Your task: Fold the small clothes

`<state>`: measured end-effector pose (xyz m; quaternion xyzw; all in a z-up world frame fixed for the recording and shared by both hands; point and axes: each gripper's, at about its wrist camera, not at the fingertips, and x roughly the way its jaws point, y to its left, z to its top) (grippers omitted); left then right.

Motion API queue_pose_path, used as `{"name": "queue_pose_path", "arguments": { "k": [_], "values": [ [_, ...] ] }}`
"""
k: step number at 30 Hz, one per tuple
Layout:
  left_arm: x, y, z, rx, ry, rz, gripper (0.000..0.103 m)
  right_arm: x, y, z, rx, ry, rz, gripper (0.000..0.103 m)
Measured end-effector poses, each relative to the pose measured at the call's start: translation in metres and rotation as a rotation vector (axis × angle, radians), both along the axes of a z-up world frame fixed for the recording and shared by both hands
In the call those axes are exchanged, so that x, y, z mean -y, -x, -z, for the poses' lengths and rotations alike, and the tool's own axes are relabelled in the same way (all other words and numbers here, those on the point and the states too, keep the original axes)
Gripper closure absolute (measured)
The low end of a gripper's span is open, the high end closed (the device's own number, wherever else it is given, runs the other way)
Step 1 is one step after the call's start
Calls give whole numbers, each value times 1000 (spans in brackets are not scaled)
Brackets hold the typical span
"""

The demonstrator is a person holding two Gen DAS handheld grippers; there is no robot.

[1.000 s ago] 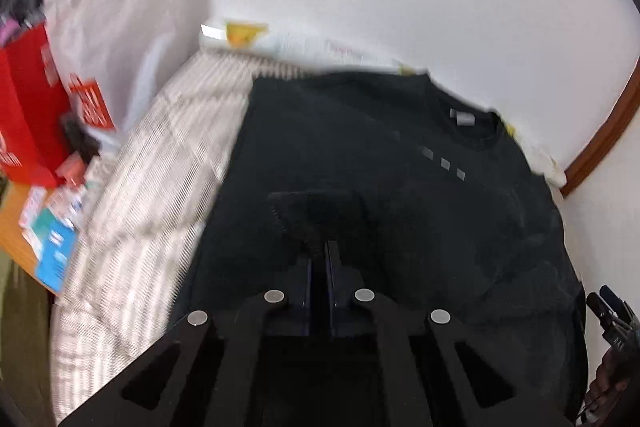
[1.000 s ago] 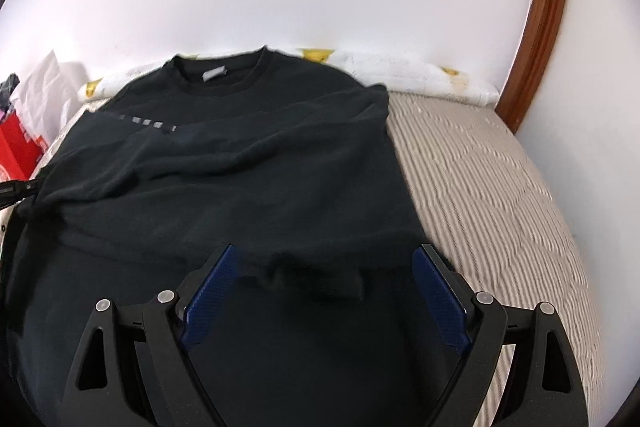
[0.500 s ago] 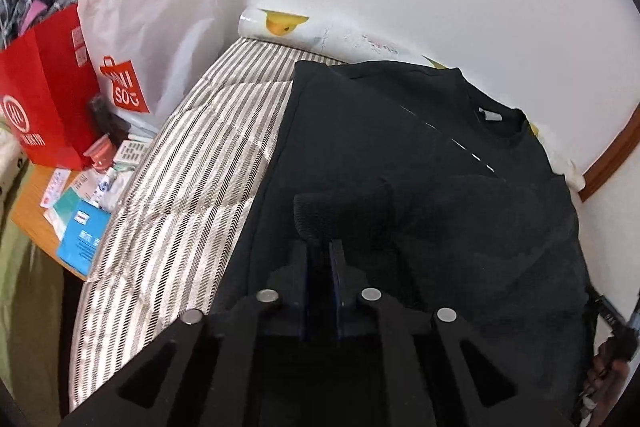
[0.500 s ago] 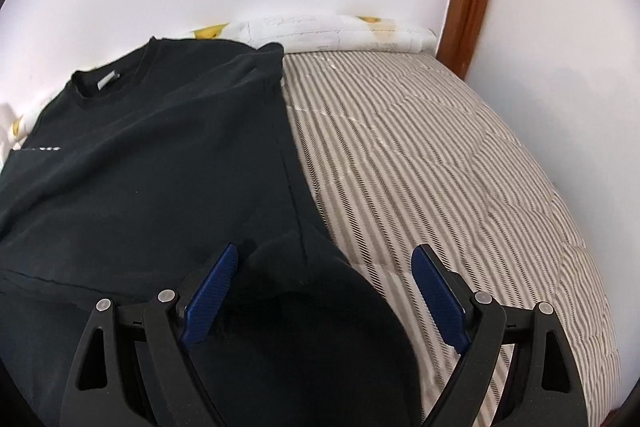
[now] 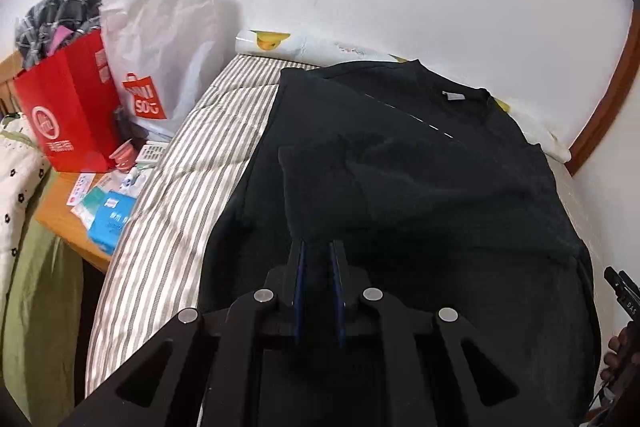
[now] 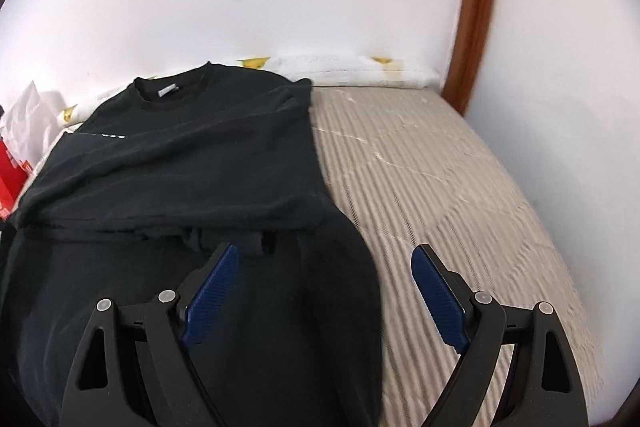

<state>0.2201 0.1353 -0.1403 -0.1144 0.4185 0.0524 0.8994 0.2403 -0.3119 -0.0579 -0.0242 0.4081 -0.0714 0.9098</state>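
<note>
While the black shirt (image 5: 420, 163) lies spread on the striped bed (image 6: 440, 163), the left gripper (image 5: 319, 259) pinches a fold of its cloth; the right gripper (image 6: 324, 267) gapes wide over its edge, gripping nothing.

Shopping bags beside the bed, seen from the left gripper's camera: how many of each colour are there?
Red shopping bag: 1
White shopping bag: 1
Total: 2
</note>
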Motion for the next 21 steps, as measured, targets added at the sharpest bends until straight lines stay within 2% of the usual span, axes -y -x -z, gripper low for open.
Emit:
{"name": "queue_pose_path", "arguments": {
  "k": [4,8,15,18,21],
  "values": [
    [9,29,-4,-4,14,29,91,4,31,-1,-20,-2,-17,16],
    [20,57,-9,-7,-5,60,91,12,60,0,-25,-35,-50,21],
    [21,103,-2,-28,-6,40,91,29,101,11,-86,-82,-42,22],
    [13,123,3,-28,4,16,87,30,118,12,-59,-63,-25,23],
    [0,141,8,-20,30,-30,76,29,129,15,-55,-69,-26,29]
  ]
}}
